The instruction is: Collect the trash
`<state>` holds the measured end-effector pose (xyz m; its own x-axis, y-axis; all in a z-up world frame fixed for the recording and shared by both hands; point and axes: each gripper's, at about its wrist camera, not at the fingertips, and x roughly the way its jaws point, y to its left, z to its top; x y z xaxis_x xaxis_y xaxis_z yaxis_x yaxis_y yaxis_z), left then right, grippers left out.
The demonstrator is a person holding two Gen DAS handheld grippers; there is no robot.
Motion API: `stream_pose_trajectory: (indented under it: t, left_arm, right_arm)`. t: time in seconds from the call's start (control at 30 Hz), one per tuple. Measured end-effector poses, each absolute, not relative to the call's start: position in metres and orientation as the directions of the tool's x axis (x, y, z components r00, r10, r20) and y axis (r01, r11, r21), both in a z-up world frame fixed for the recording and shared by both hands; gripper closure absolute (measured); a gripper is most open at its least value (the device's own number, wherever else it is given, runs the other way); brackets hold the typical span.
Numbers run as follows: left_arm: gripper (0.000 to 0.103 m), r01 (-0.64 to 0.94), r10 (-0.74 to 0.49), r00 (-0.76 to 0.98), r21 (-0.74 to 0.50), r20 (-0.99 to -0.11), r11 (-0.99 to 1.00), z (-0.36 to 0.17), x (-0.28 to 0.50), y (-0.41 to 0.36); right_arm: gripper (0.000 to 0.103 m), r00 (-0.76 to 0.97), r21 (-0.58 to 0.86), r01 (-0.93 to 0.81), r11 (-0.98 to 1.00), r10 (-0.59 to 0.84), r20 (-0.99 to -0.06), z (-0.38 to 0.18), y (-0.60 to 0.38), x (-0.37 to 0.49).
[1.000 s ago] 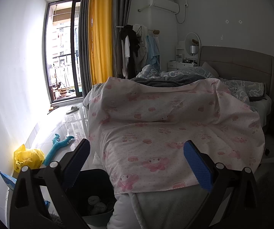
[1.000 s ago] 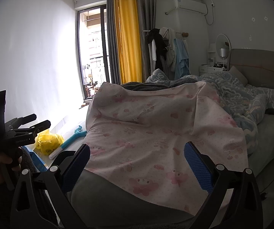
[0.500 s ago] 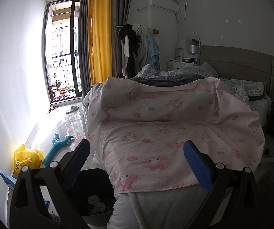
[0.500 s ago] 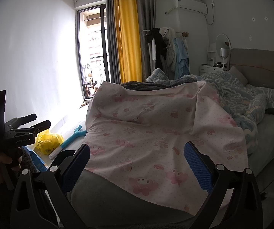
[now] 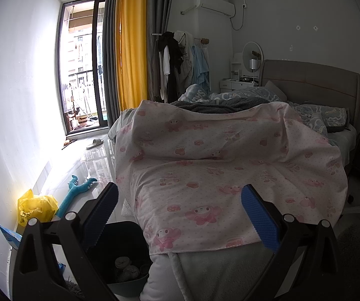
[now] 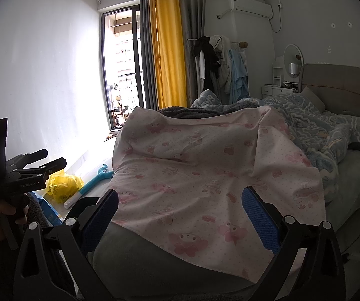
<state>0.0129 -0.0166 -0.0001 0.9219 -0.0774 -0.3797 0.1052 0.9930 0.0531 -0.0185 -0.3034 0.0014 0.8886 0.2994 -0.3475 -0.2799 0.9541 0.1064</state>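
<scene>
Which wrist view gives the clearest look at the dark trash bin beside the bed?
The left wrist view: the dark trash bin sits low beside the bed, its open top showing crumpled waste inside, though the left gripper partly covers it. In the right wrist view I cannot make the bin out; the right gripper blocks that area.

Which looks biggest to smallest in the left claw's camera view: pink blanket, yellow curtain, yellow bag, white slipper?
1. Pink blanket, which fills the middle.
2. Yellow curtain.
3. Yellow bag.
4. White slipper.
The slipper lies far off by the balcony door, so its true size against the bag is unsure.
</scene>
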Motion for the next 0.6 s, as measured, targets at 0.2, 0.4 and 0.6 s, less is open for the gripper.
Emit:
stream_pose_trajectory:
  t: [0.2,0.4,0.6]
  left_arm:
    - [0.003,0.105,-0.077,0.921,0.052,-0.381,0.993,0.0001,0.0132,-0.0166]
    - [0.003,0.105,-0.078,0.921,0.052,-0.381,0.993,-0.0007,0.0129,-0.0159]
    - [0.003,0.093,-0.067,0.92,0.05,-0.386,0.994,-0.0053,0.0117,-0.0151]
  right_arm:
    - [0.003,0.888,0.106,-0.281,0.954,0.3,-0.348,0.0016,-0.3032,-0.0183]
    - [0.003,0.888,0.106,-0.281,0.954,0.3,-0.348,0.0018,-0.3033,-0.0182]
    - [0.003,0.888,0.106,-0.281,0.954,0.3,-0.349,0.0022,-0.304,-0.0175]
